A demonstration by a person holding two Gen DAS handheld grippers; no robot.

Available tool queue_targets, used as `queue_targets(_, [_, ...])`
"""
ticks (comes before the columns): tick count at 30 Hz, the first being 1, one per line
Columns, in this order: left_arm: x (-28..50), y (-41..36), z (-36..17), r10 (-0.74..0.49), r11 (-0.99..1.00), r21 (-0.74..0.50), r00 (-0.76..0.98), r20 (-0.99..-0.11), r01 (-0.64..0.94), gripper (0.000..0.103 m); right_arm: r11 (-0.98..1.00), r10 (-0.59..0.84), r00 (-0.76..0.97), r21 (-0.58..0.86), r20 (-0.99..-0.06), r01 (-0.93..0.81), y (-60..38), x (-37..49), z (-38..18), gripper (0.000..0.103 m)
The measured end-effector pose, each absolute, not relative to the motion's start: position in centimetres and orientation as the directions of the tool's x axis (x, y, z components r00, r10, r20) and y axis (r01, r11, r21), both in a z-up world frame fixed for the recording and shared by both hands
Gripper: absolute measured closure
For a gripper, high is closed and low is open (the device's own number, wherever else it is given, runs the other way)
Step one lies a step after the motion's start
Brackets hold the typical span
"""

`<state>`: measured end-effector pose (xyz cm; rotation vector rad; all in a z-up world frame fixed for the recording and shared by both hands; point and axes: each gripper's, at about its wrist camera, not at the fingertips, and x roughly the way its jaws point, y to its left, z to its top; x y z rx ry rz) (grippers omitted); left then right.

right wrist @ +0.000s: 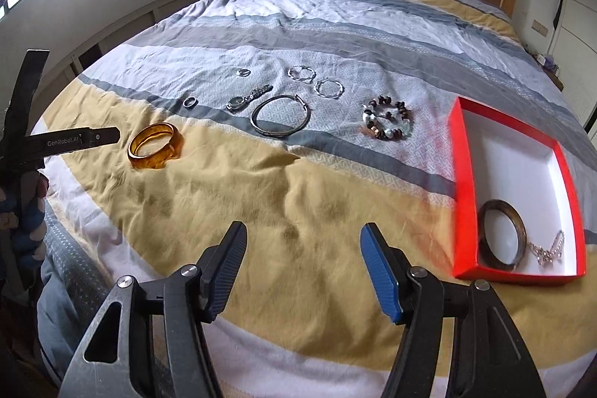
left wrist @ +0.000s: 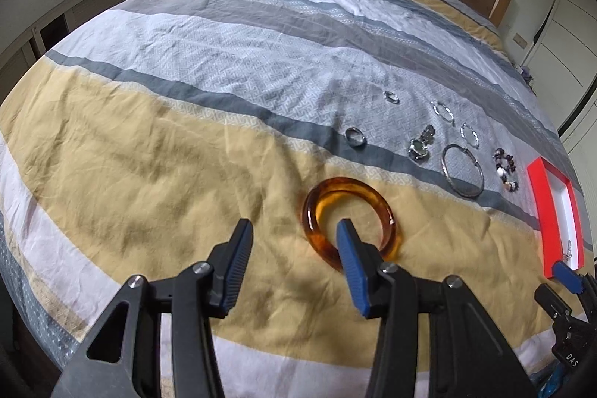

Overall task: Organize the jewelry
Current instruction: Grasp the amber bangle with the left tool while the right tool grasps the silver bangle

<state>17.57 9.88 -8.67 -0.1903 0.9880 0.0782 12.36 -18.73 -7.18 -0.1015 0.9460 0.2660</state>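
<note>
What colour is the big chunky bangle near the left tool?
Translucent amber-orange with darker brown mottling: the chunky amber bangle shows best in the left wrist view.

The left claw's blue finger (left wrist: pixel 350 260) hides part of the amber bangle (left wrist: pixel 349 217) (near rim only).

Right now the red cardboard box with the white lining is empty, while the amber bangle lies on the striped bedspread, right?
Not quite: the red cardboard box is not empty. The right wrist view shows a dark brown bangle and a silver chain inside it. The amber bangle does lie on the striped bedspread.
</note>
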Motion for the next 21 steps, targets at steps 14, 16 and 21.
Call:
queue_targets(14, [20.6,9.1,-12.6,-0.040,0.989,-0.103,0.483,-0.875,-0.105,0.059,0.965,0.197,0.558,0.058,-0.806,-0.256,-17.1,22.4,-8.6,0.050])
queue_targets(16, [20.8,9.0,-12.8,-0.040,0.990,-0.098,0.478,-0.878,-0.098,0.061,0.966,0.195,0.552,0.060,-0.811,-0.252,-17.0,23.6,-9.1,0.052])
queue_targets(21, [21.3,9.1,-13.2,-0.035,0.991,-0.091,0.477,-0.878,-0.094,0.073,0.965,0.212,0.513,0.095,-0.832,-0.245,-16.8,26.0,-10.9,0.057])
